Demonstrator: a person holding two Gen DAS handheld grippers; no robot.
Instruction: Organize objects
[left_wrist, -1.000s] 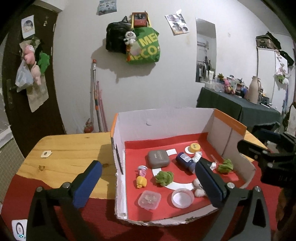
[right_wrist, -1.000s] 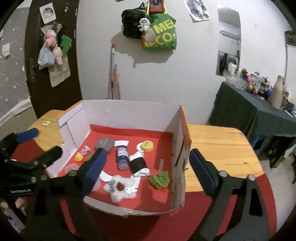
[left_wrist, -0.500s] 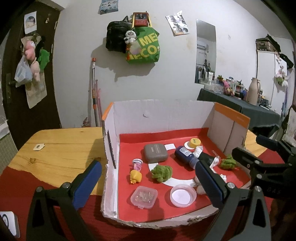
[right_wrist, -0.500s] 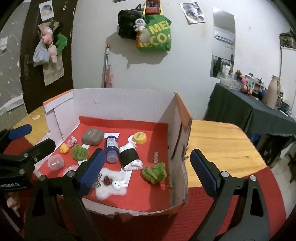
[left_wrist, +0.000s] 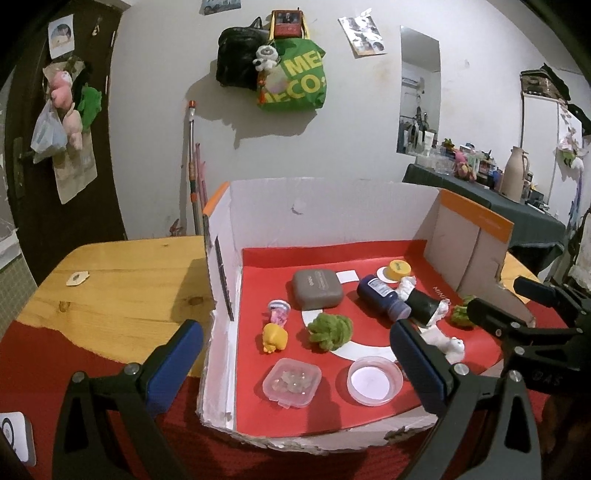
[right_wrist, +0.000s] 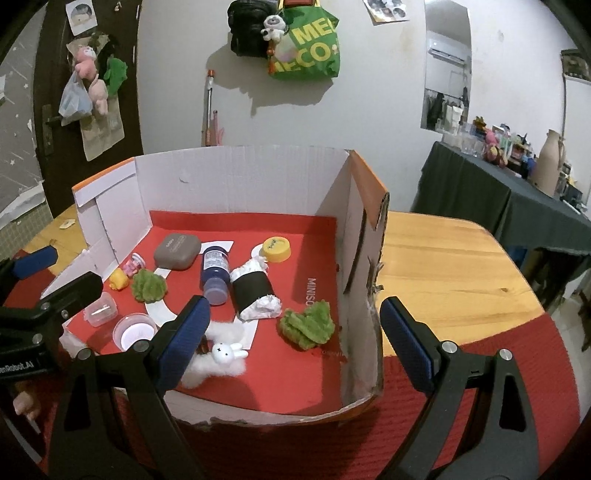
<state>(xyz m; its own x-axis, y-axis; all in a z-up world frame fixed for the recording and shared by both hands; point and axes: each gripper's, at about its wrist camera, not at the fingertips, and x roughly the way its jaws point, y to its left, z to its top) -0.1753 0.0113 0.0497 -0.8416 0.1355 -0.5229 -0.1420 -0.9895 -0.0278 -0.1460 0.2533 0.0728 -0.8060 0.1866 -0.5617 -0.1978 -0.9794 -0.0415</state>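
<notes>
Green bag (left_wrist: 295, 83) hangs above wooden table (left_wrist: 122, 273).

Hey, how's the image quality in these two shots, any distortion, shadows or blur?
Left wrist view: sharp, strong fisheye bending, black corners, the green bag casts a hard shadow on the wall. Right wrist view: same bending and dark corners, the box in focus, its right wall shading the floor.

The right gripper's left finger (right_wrist: 186, 338) covers part of the white rabbit plush (right_wrist: 218, 356). In the left wrist view, the left gripper's right finger (left_wrist: 419, 363) hides most of that plush. The small clear case's (left_wrist: 291, 381) contents are too small to identify.
</notes>
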